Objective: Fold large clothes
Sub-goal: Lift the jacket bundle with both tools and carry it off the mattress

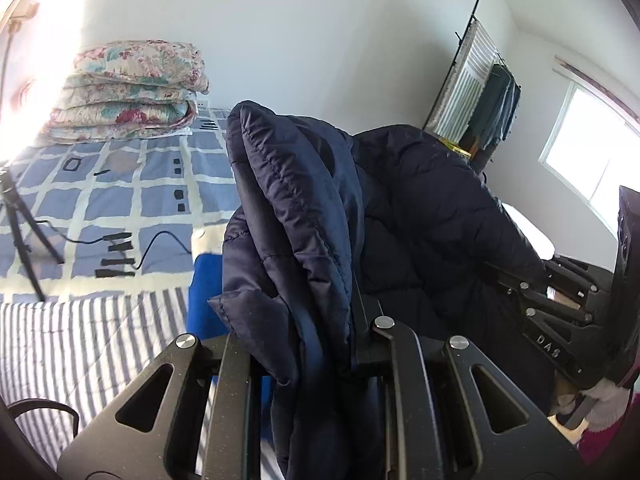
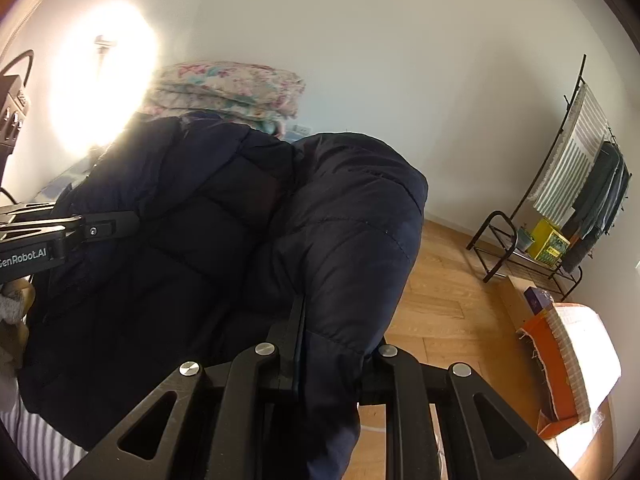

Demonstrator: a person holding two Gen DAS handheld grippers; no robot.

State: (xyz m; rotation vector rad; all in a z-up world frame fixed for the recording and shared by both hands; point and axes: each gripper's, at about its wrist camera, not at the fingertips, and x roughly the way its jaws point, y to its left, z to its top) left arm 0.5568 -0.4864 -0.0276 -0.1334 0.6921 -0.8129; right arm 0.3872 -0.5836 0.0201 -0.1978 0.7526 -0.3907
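A dark navy quilted puffer jacket (image 1: 304, 208) hangs lifted above the bed, bunched between both grippers. My left gripper (image 1: 296, 240) is shut on a thick fold of the jacket, which drapes over its fingers. My right gripper (image 2: 320, 312) is shut on another edge of the same jacket (image 2: 224, 216); its fingertips are buried in the fabric. In the left wrist view the right gripper (image 1: 560, 312) shows at the right, pressed into the jacket. In the right wrist view the left gripper (image 2: 60, 236) shows at the left edge.
The bed has a blue checked cover (image 1: 120, 196) and a striped sheet (image 1: 80, 344). Folded floral quilts (image 1: 132, 92) lie at its far end. A tripod (image 1: 20, 236) and cable stand on the left. A clothes rack (image 2: 572, 200) stands on the wooden floor (image 2: 440, 300) by the wall.
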